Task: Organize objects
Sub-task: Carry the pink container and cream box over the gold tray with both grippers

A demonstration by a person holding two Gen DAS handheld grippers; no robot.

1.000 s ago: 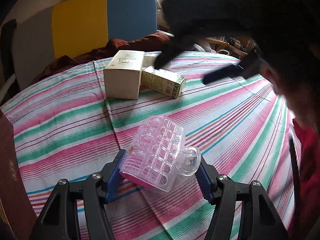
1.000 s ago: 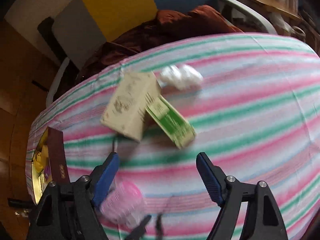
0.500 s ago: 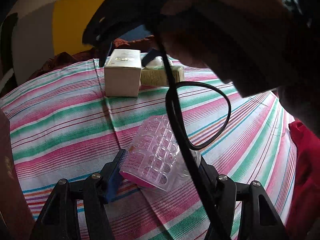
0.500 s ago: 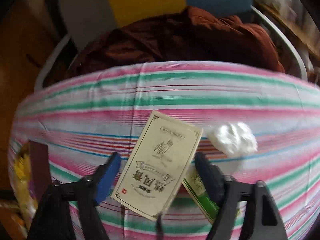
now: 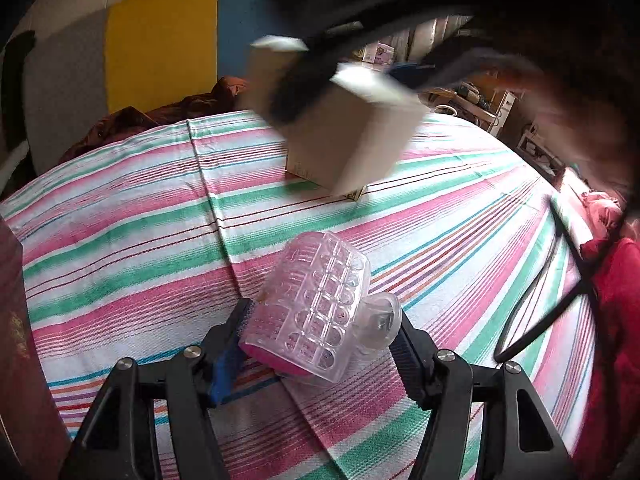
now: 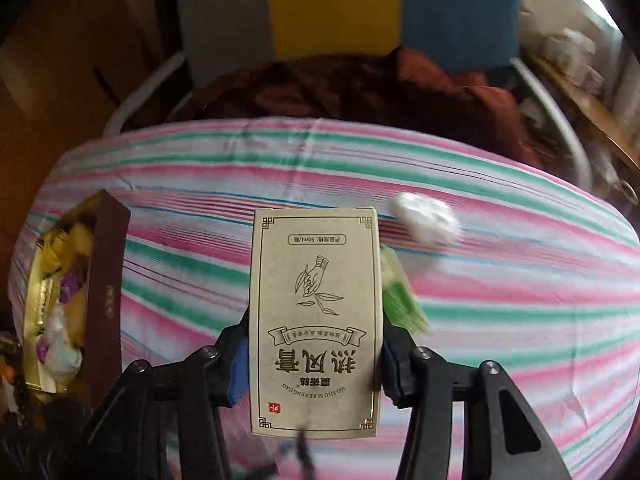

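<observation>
Between the fingers of your right gripper (image 6: 314, 364) stands the beige carton (image 6: 314, 320), long axis running straight away along the fingers, lifted clear of the striped desk (image 6: 520, 320). The jaws are closing and already press on both its long edges. The open maroon box (image 6: 106, 292) lies to the left, nearer this hand than the other. Your left gripper (image 5: 320, 336) stays out of the way, clamped on the clear plastic roller case (image 5: 316, 312) just above the cloth. The green carton (image 6: 400, 300) is mostly hidden behind the beige one (and blurred); the white wad (image 6: 426, 220) is indistinct.
</observation>
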